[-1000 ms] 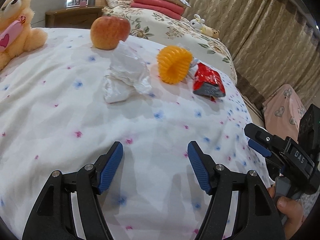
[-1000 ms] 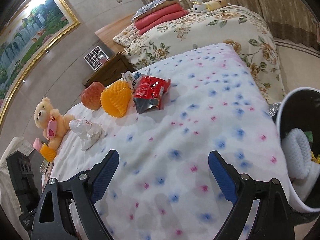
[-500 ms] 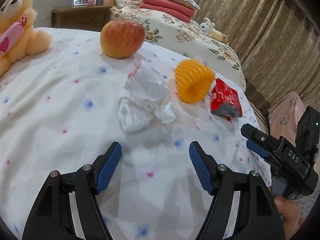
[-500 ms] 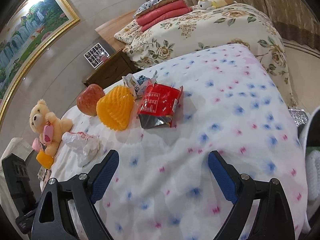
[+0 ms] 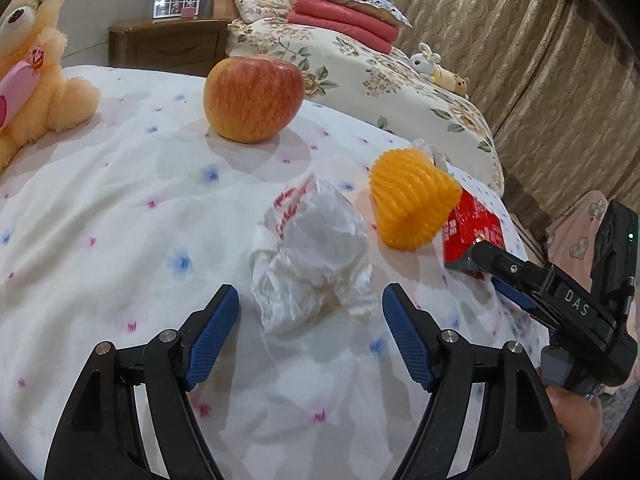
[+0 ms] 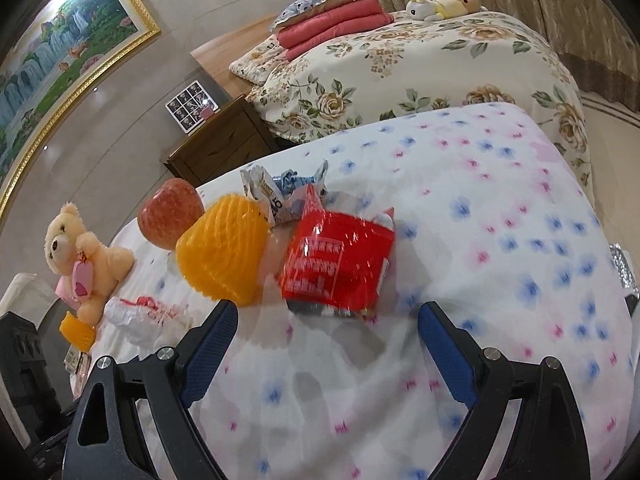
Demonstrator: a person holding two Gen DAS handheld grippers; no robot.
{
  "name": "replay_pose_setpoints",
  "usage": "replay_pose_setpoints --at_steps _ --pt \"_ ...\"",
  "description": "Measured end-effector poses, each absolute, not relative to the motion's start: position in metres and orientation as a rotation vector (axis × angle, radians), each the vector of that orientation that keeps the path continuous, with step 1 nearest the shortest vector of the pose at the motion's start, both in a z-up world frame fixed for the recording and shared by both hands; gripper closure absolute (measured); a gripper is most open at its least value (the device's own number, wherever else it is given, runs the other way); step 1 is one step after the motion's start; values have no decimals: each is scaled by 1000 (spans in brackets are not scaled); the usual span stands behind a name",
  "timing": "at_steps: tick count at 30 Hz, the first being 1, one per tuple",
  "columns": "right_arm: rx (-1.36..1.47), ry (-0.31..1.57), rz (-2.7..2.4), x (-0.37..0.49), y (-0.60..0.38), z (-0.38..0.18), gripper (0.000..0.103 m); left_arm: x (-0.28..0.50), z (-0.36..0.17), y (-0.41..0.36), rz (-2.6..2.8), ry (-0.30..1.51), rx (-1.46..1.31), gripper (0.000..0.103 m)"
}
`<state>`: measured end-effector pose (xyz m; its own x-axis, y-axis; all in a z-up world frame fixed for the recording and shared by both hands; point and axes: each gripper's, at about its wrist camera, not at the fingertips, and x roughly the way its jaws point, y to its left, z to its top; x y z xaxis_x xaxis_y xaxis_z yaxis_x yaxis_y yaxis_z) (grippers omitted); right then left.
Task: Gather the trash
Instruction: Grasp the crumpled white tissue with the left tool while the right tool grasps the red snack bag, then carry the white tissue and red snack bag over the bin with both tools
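A crumpled white plastic bag (image 5: 312, 256) with red print lies on the flowered bedspread (image 5: 120, 220), just ahead of my open left gripper (image 5: 310, 316); its near edge sits between the fingertips. An orange foam fruit net (image 5: 412, 200) and a red snack wrapper (image 5: 472, 236) lie to its right. My open right gripper (image 6: 326, 332) is just short of the red wrapper (image 6: 336, 260). The orange net (image 6: 224, 252) is left of it, a crumpled white-blue paper (image 6: 280, 192) behind, the white bag (image 6: 140, 312) far left.
A red apple (image 5: 252, 98) and a teddy bear (image 5: 32, 68) sit on the bedspread. Both show in the right wrist view too, the apple (image 6: 170, 212) and the bear (image 6: 80, 260). A second bed (image 6: 420, 60) and a nightstand (image 6: 216, 144) stand behind.
Both grippers have moved forward. The white bag has come up to the left fingertips and the red wrapper up to the right ones. The bin has left the right wrist view.
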<state>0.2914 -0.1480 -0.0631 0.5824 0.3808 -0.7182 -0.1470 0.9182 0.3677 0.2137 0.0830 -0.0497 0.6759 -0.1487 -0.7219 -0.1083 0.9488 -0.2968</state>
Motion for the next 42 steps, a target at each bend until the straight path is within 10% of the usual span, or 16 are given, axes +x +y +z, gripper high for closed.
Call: replay_pose_setpoints --at_steps 6,14,21,42 --pt "246 890 288 303 -141 -64 15 223 -51 83 -5 825 -312 29" --pt "251 897 268 304 -143 -68 74 221 -51 80 -50 819 -299 64" --pt "269 876 299 287 -149 -62 77 209 -48 72 -83 810 -288 79" --pt "322 829 282 197 -201 -46 77 162 -40 8 -244 826 -269 80"
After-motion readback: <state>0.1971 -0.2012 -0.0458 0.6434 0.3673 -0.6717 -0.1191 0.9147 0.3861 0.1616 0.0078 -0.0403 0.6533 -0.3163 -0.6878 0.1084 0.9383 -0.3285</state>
